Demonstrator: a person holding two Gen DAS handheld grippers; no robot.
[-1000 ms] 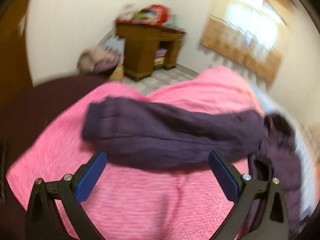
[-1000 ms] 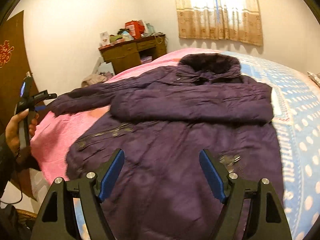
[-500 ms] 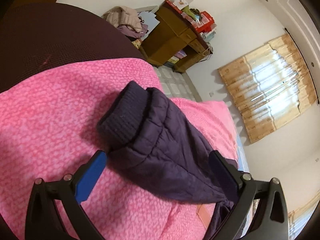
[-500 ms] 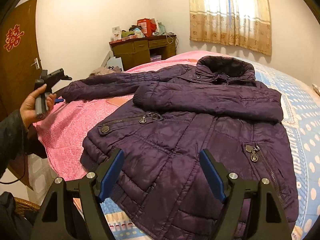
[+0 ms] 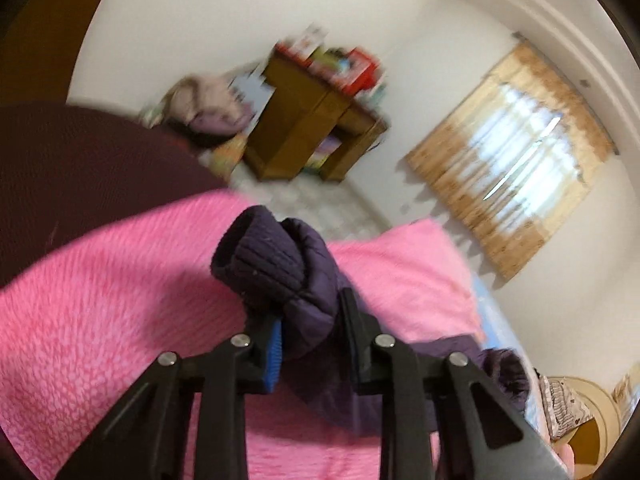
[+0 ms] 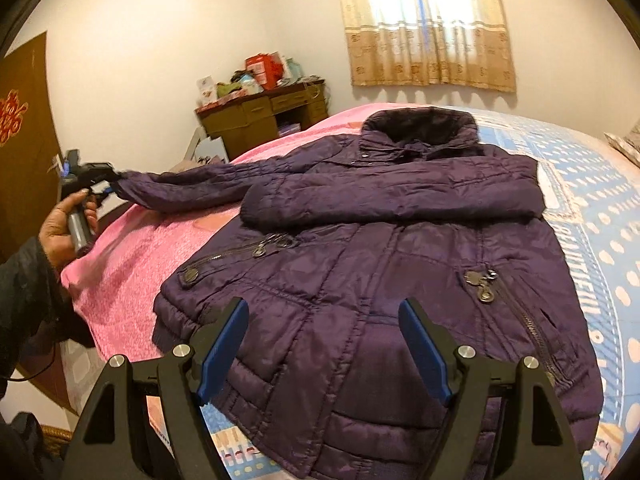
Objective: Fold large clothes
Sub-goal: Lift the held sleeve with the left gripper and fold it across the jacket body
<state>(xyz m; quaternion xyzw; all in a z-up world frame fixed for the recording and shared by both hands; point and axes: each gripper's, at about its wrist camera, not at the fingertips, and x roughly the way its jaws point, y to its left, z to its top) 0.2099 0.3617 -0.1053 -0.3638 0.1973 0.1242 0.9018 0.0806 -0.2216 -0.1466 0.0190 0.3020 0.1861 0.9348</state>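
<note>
A dark purple padded jacket (image 6: 360, 260) lies front-up across the bed, collar toward the window. One sleeve (image 6: 400, 196) is folded across its chest. The other sleeve (image 6: 180, 192) stretches out left over the pink blanket. My left gripper (image 5: 310, 312) is closing on that sleeve's ribbed cuff (image 5: 260, 264), which is bunched between the pads. From the right wrist view, a hand (image 6: 64, 224) holds the left gripper (image 6: 106, 184) at the sleeve's end. My right gripper (image 6: 320, 308) hangs open above the jacket's hem, with nothing between its fingers.
The bed carries a pink blanket (image 6: 132, 264) on the left and a blue dotted spread (image 6: 592, 200) on the right. A cluttered wooden desk (image 6: 264, 116) stands by the far wall, a curtained window (image 6: 428, 24) beyond the bed, and a brown door (image 6: 20, 140) at the left.
The left gripper came up to the outstretched sleeve's cuff, rolled, and its jaws closed from wide open onto the cuff. The right gripper stayed open and shifted a little over the hem.
</note>
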